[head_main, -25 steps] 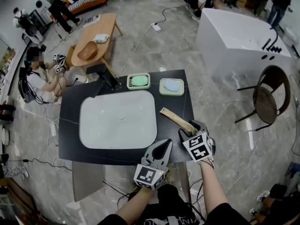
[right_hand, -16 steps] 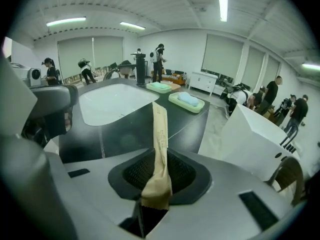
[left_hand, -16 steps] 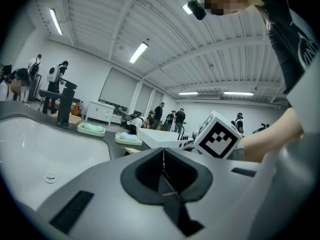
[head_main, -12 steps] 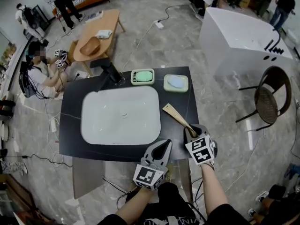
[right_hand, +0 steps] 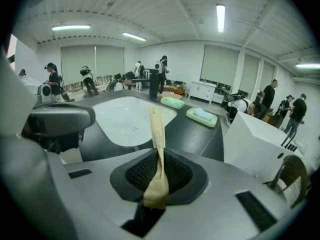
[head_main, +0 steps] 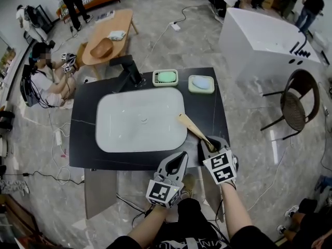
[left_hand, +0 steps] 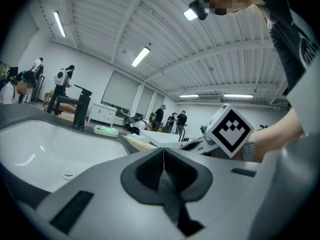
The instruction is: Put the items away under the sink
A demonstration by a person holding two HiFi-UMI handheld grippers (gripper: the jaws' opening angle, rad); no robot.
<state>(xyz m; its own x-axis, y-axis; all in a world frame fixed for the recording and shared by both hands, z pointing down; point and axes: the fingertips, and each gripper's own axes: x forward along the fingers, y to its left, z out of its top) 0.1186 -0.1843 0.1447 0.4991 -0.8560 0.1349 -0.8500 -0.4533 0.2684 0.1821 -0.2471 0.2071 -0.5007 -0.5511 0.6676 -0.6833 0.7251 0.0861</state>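
A long tan paper packet (head_main: 191, 127) sticks out over the black countertop (head_main: 83, 139) towards the white basin (head_main: 119, 123). My right gripper (head_main: 207, 144) is shut on its near end at the counter's front right corner. In the right gripper view the packet (right_hand: 156, 126) is pinched between the jaws of the right gripper (right_hand: 159, 159) and points at the basin. My left gripper (head_main: 179, 158) sits at the counter's front edge, just left of the right one. In its own view the left gripper (left_hand: 163, 151) is shut with nothing in it.
A black faucet (head_main: 129, 69) stands behind the basin. A green soap dish (head_main: 165, 77) and a blue one (head_main: 201, 83) sit at the back right. A grey panel (head_main: 98, 191) hangs below the counter's front. A chair (head_main: 295, 108) and a white tub (head_main: 264, 40) stand to the right.
The head view has shifted, so the counter sits further right and higher. My right gripper stays shut on the packet at the front right corner. The left gripper has barely moved.
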